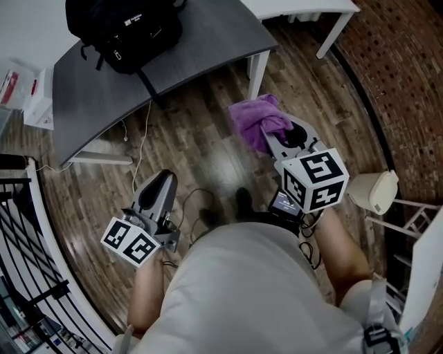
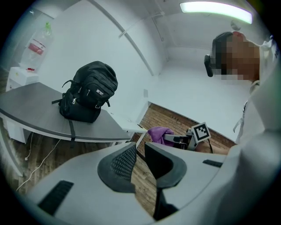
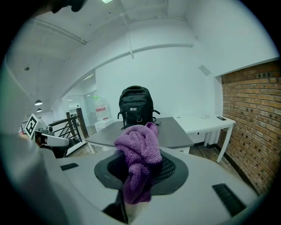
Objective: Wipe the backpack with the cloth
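The black backpack [image 1: 124, 31] stands upright on the grey curved desk [image 1: 208, 48], away from both grippers. My right gripper [image 1: 268, 135] is shut on a bunched purple cloth [image 1: 257, 119] and holds it over the wooden floor, short of the desk. In the right gripper view the cloth [image 3: 138, 158] fills the jaws and hangs below them, with the backpack [image 3: 136, 105] straight ahead. My left gripper [image 1: 163, 178] hovers lower left over the floor. Its jaws stand narrowly open with nothing between them. The left gripper view shows the backpack [image 2: 90, 90] up left and the cloth [image 2: 159, 133] ahead.
A white desk [image 1: 304, 8] adjoins the grey one, and a brick wall [image 1: 401, 83] runs along the right. A black railing [image 1: 28, 235] borders the left. A cable [image 1: 142, 145] trails on the floor under the desk. White boxes [image 1: 38, 104] sit at the desk's left end.
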Available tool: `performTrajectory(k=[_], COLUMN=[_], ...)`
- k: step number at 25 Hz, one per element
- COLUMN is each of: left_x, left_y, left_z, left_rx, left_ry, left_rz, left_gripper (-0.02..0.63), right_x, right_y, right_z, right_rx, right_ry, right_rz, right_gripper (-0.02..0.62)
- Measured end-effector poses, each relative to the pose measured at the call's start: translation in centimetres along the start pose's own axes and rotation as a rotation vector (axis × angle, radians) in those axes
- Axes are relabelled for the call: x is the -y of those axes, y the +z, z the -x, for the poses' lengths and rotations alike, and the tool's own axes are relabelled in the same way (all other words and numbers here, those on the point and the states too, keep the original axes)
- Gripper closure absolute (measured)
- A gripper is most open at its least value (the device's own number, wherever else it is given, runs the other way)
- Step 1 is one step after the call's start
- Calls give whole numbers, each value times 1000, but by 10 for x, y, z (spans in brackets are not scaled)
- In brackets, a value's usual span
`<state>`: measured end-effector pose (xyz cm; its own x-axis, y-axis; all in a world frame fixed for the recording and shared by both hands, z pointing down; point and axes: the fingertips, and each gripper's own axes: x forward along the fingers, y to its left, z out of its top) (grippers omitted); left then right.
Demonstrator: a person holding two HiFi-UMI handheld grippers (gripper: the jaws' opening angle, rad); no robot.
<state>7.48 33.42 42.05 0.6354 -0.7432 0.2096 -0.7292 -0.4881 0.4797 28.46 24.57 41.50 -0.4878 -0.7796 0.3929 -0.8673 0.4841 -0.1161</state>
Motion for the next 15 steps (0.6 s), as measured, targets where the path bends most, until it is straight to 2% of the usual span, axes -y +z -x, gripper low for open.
performTrajectory(k=[8,15], left_x=[-12,-19], left_y=[-5,-11], left_z=[37,57], left_rx=[1,-9], left_ry=[10,6], left_rz=[9,17], left_gripper=[558,558], right_x=[-38,-53], right_y=[11,10], right_z=[2,11], right_rx=[28,32], right_ry=[10,-8], right_rz=[17,25], right_gripper=[486,486])
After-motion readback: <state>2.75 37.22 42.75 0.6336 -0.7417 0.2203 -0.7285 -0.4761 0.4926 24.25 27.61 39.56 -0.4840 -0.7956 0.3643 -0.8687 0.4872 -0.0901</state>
